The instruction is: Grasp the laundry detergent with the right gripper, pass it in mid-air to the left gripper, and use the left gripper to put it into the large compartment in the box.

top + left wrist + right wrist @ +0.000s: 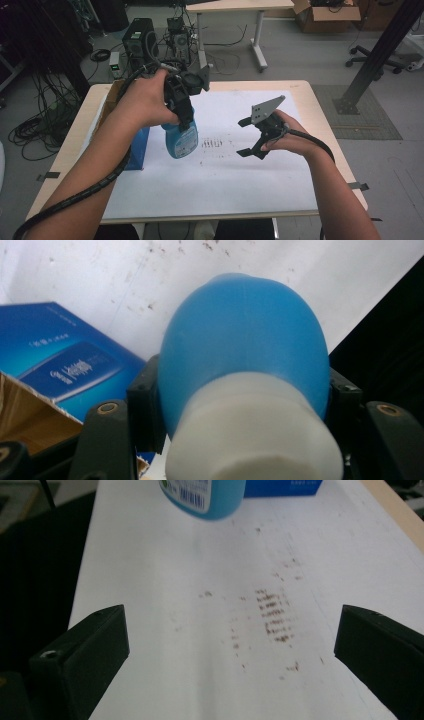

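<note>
Grey floor with tangled cables, computer towers and a second desk sits behind my wooden table, most of which is covered by a white sheet with a patch of brown marks near its middle. From the high view I see my left gripper raised over the sheet's left half, its jaws clamped on the neck of a blue bottle that hangs beneath it, base down and off the surface. A blue box lies at the sheet's left edge. My right gripper hovers to the right of the marks, jaws spread wide and empty. In the left gripper view, both jaws press the bottle just above its white cap, with the blue box below on the sheet. In the right gripper view, the jaws stand far apart with the brown marks between them, and the bottle's base shows at the top.
</note>
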